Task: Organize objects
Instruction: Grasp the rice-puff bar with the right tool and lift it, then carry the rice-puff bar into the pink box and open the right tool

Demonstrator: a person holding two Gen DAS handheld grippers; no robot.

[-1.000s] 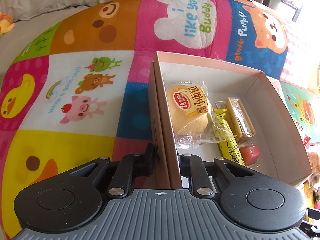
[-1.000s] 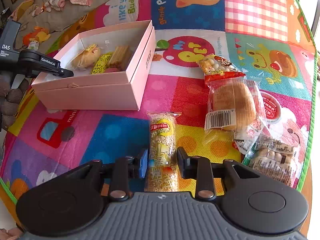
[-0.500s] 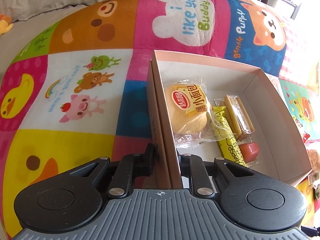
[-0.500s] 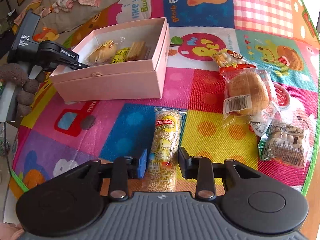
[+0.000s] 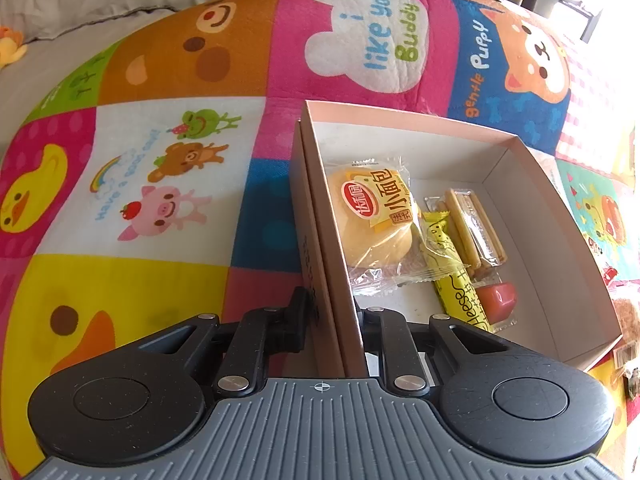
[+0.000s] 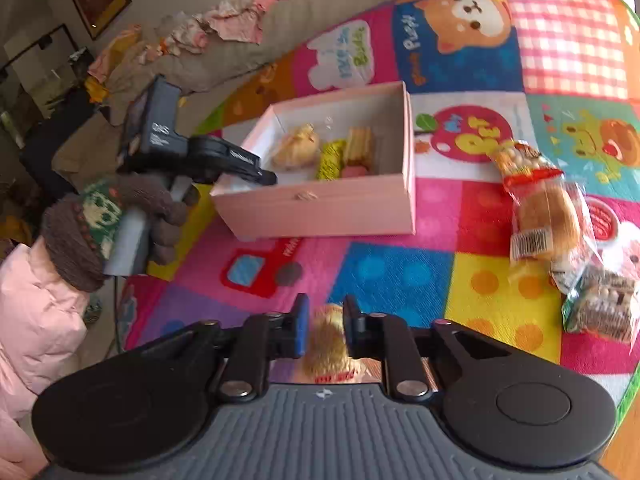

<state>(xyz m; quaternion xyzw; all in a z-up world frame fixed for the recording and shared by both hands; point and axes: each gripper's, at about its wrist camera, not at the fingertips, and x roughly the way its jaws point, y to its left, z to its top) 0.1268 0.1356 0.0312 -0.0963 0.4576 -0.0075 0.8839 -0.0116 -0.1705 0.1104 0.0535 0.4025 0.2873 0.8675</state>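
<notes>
A pink box (image 5: 328, 264) sits on the colourful mat and holds a bun packet (image 5: 372, 220), a yellow cheese stick (image 5: 456, 280), a wafer packet (image 5: 476, 228) and a red jelly (image 5: 498, 298). My left gripper (image 5: 330, 320) is shut on the box's near wall. In the right wrist view the box (image 6: 320, 204) lies ahead at centre, with the left gripper (image 6: 224, 160) clamped on its left edge. My right gripper (image 6: 325, 330) is shut on a puffed grain bar packet (image 6: 326, 344) and holds it above the mat.
Loose snacks lie on the mat at the right: a red peanut packet (image 6: 524, 164), a wrapped bun (image 6: 548, 220) and a chocolate snack pack (image 6: 604, 308). A grey sofa with clothes (image 6: 236, 24) is behind. The mat's edge (image 6: 628, 392) is near right.
My right gripper has closed on the grain bar and lifted it off the mat, pulling back and up. The left gripper still holds the box wall.
</notes>
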